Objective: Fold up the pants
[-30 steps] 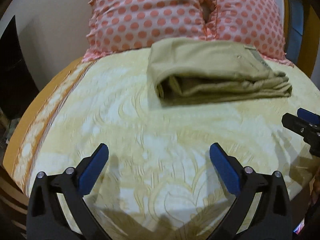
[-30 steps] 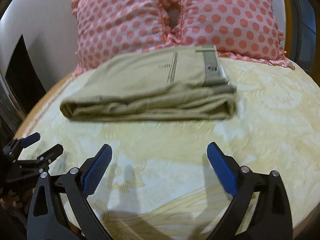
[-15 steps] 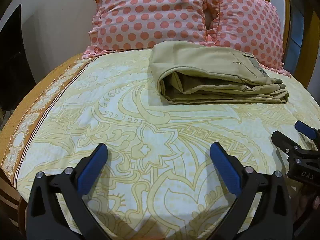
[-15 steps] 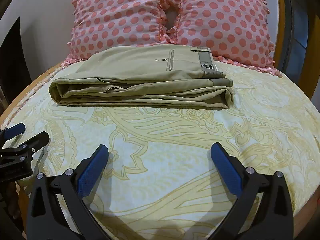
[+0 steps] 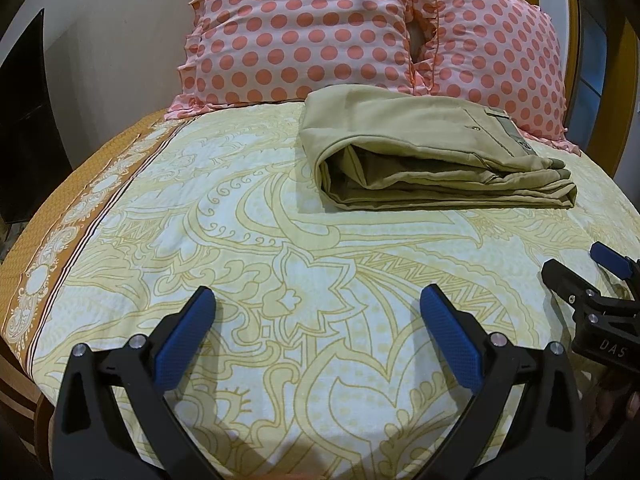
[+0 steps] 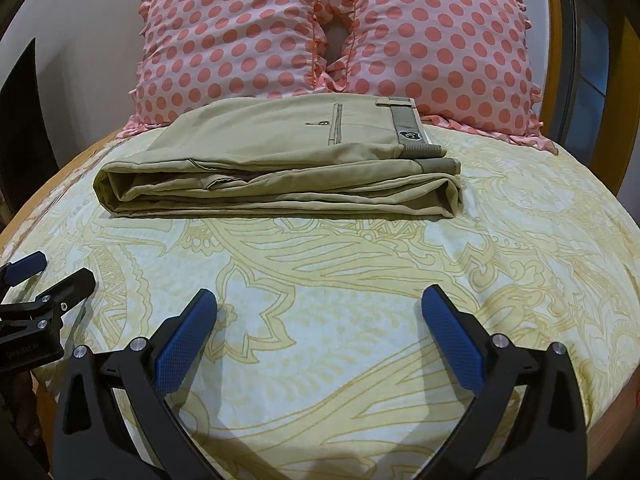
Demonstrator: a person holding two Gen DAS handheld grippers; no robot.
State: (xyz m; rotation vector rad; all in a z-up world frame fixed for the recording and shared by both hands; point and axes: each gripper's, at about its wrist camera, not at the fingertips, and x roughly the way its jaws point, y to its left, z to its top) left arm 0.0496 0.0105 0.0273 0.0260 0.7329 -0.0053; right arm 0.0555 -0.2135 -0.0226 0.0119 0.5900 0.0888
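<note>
Left wrist view reads "DAS" on the right tool [image 5: 580, 268], its fingers spread. Khaki pants [image 6: 280, 164] lie folded on the bedsheet [image 6: 360, 280] before two polka-dot pillows [image 6: 332, 36]; their waistband patch [image 6: 409, 135] is illegible. Left tool [image 5: 318, 308] gapes wide, empty.

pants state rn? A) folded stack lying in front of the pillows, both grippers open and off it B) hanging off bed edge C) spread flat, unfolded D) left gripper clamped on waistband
A: the khaki pants lie as a folded stack on the bedsheet just in front of the polka-dot pillows, while the left gripper and right gripper are both open, short of the cloth.
</note>
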